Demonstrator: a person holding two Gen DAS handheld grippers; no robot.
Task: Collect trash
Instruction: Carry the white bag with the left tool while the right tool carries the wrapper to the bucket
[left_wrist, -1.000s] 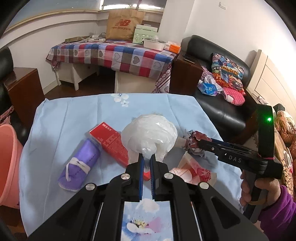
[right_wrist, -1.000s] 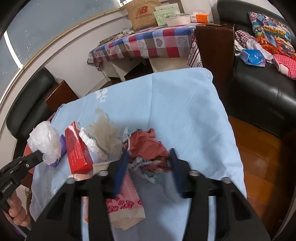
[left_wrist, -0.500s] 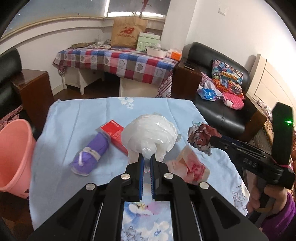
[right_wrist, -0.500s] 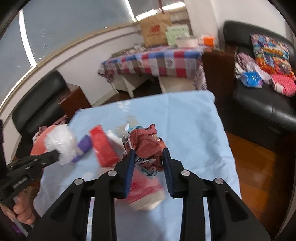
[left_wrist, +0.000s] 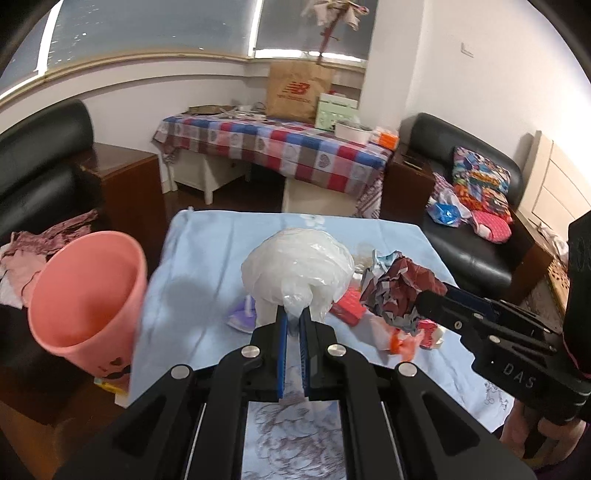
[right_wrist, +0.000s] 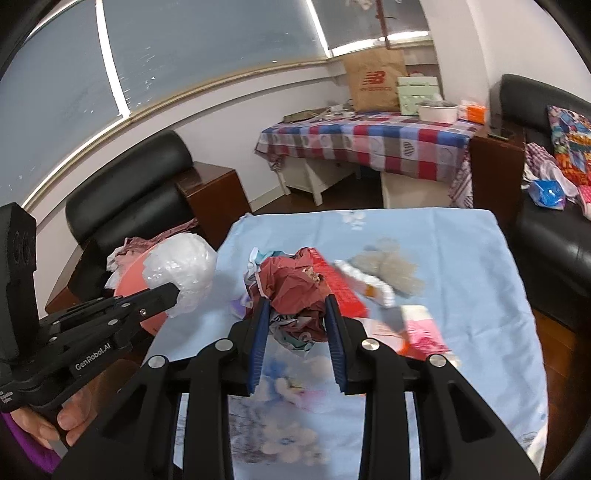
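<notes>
My left gripper (left_wrist: 292, 317) is shut on the neck of a white plastic bag ball (left_wrist: 297, 263), held up over the blue tablecloth. My right gripper (right_wrist: 295, 308) is shut on a crumpled dark red paper wad (right_wrist: 295, 286), also lifted off the table; the same wad (left_wrist: 399, 286) shows at the right of the left wrist view. A pink bin (left_wrist: 86, 291) stands open at the table's left edge, and in the right wrist view the bag ball (right_wrist: 181, 264) hangs in front of it. On the cloth lie a red box (right_wrist: 338, 284), a purple roll (left_wrist: 243, 314) and pink wrappers (right_wrist: 421, 330).
The table has a light blue flowered cloth (right_wrist: 424, 229). Black armchairs stand left (left_wrist: 40, 155) and right (left_wrist: 476, 229). A checked table (left_wrist: 273, 144) with a brown paper bag stands at the back. A hand (right_wrist: 70, 417) holds the left tool.
Both grippers rose and swung left toward the pink bin, carrying their loads. The right jaws closed on the red paper wad and lifted it off the cloth.
</notes>
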